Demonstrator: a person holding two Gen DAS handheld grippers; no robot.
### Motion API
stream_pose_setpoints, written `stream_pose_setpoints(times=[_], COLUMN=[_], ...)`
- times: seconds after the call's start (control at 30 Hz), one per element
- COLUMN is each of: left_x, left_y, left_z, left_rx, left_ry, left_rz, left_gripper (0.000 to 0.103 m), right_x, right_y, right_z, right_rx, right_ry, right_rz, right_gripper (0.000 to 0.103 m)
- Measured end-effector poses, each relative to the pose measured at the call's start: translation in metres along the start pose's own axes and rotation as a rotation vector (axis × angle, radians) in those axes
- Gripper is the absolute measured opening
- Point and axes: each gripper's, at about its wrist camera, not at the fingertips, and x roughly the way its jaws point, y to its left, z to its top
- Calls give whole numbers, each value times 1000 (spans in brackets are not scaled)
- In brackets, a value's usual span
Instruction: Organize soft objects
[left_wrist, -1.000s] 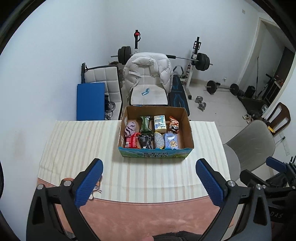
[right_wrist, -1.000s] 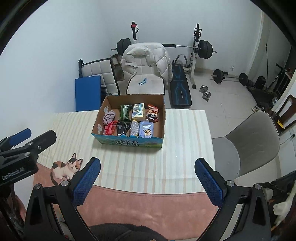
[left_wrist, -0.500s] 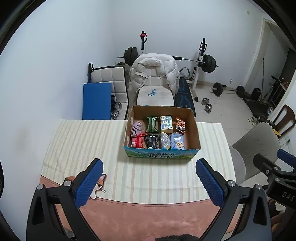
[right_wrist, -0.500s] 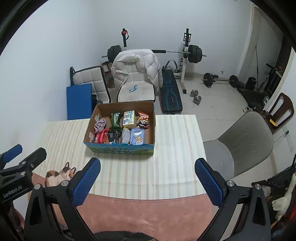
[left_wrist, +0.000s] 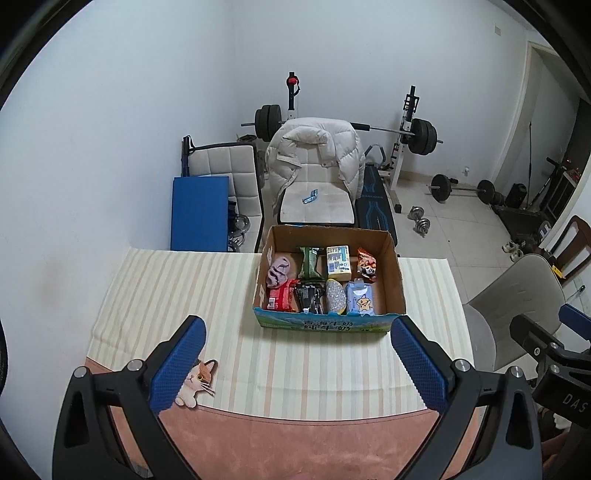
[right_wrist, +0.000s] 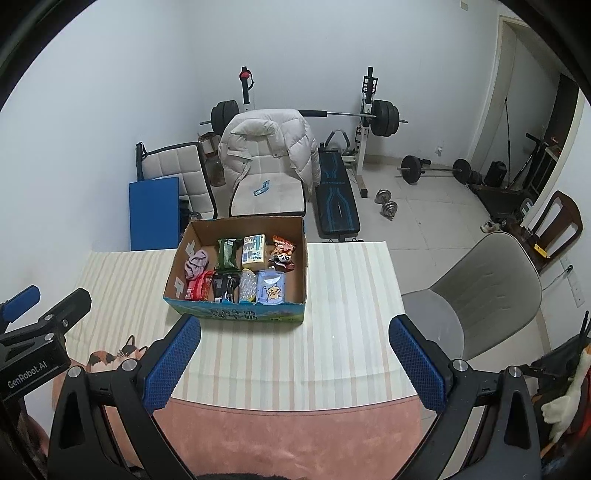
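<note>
My left gripper (left_wrist: 295, 360) and right gripper (right_wrist: 295, 360) hover with jaws spread wide, holding nothing, above the desk (left_wrist: 184, 295); the cardboard box (left_wrist: 327, 325) of soft packets sits frame centre.

Cream-striped tablecloth (left_wrist: 177, 295), brown cardboard box (left_wrist: 392, 273) with a blue-green printed front, blue-padded claw fingers (left_wrist: 177, 365).

Cat toy (left_wrist: 197, 380) half hidden — left hand-held gripper (left_wrist: 299, 363) finger (blue pad) covers it.
</note>
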Motion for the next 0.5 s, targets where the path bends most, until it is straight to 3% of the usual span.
stream_pose_setpoints(times=[0.5], left_x=[-2], left_y=[-1], left_z=[3], left_rx=[0], left_ry=[8], left_rz=[-15], left_gripper=[103], right_x=[-3], right_y=[2], right_z=[6], right_rx=[-9], right_ry=[-21], right_rz=[-24], right_gripper=[103])
